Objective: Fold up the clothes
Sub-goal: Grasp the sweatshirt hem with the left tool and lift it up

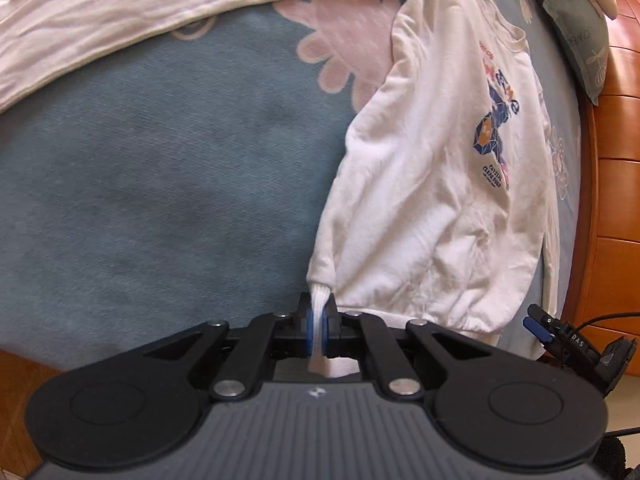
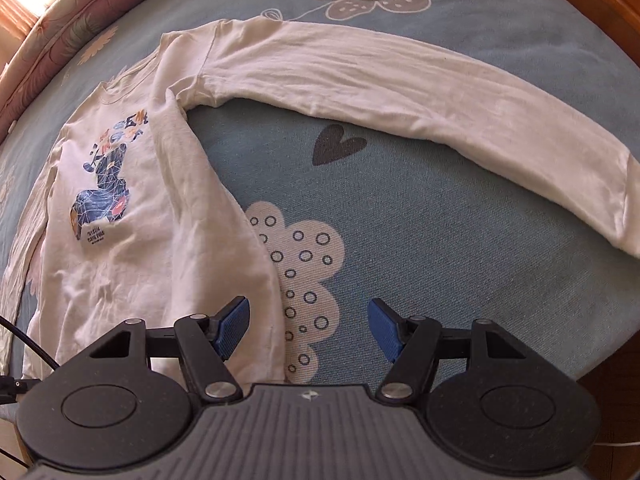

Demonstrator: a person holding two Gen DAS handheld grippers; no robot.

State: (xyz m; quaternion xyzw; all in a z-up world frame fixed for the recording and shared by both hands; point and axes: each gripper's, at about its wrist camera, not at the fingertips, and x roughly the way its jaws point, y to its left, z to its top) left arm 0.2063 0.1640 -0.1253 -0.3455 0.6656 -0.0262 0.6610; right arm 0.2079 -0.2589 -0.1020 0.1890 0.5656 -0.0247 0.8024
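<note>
left wrist: left claw (image 1: 318, 322) clamped on cuff (image 1: 319, 304); one sweatshirt (image 1: 440, 184) | right claw (image 2: 307, 330) apart

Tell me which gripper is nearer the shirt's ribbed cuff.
Left. The left gripper is shut on the ribbed cuff; the right gripper hangs open over the shirt hem, gripping nothing.

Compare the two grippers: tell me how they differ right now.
The left gripper is shut, its blue pads pinching a white cuff of the shirt; the right gripper is open and holds nothing. The left sits at a sleeve end; the right hovers over the shirt's hem and the blue blanket. Both share black linkages and blue pads.
</note>
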